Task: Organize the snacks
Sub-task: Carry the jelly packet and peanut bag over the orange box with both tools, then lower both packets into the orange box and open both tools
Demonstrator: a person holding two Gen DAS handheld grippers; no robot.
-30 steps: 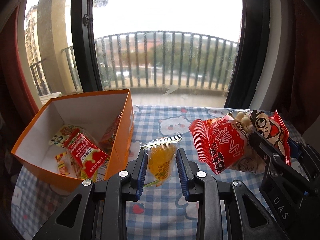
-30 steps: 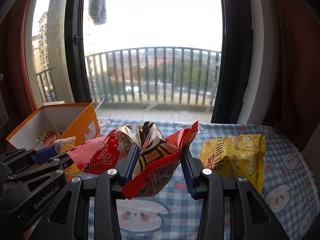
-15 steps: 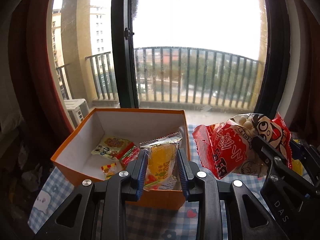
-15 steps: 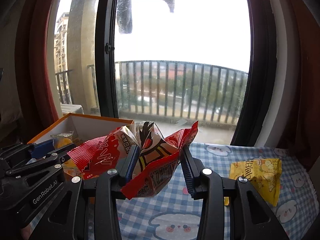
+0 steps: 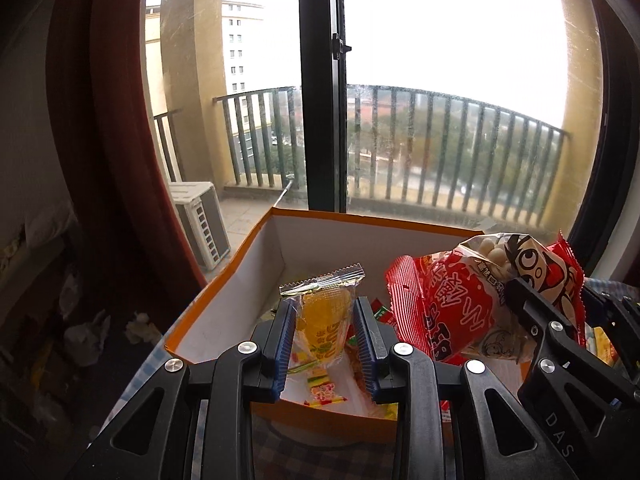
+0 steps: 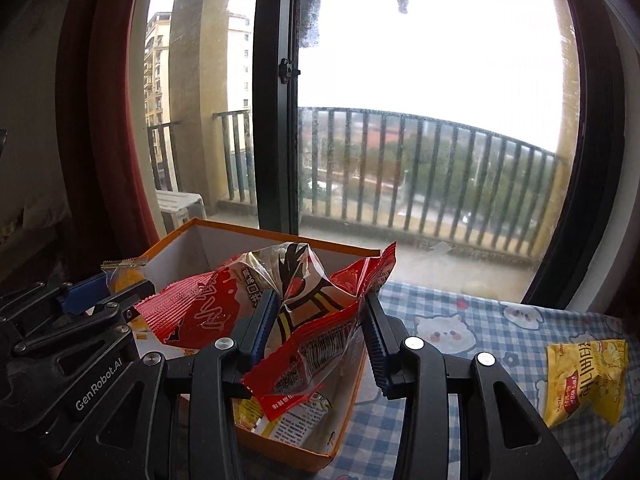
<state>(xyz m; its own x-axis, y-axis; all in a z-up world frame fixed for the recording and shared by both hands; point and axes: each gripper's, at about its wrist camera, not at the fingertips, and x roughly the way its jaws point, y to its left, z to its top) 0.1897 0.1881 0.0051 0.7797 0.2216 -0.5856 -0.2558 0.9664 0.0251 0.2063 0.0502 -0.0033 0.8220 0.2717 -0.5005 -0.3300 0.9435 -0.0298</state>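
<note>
Orange box (image 5: 224, 292) sits on the checked table (image 6: 500, 344); left tongs (image 5: 324, 332) clamp a yellow jelly packet (image 5: 322, 320) above it, right tongs (image 6: 320, 332) pinch a red snack bag (image 6: 304, 320) alongside.

You are working in a lived-in home, most likely a flat high up in a residential block. A sliding window (image 6: 280, 92) with a dark frame opens onto a railed balcony (image 6: 432, 184), and apartment towers (image 5: 240, 52) stand beyond. A dark red curtain (image 5: 120, 128) hangs at the left. The table wears a blue checked cloth (image 6: 488, 332) printed with cartoon cats.
</note>
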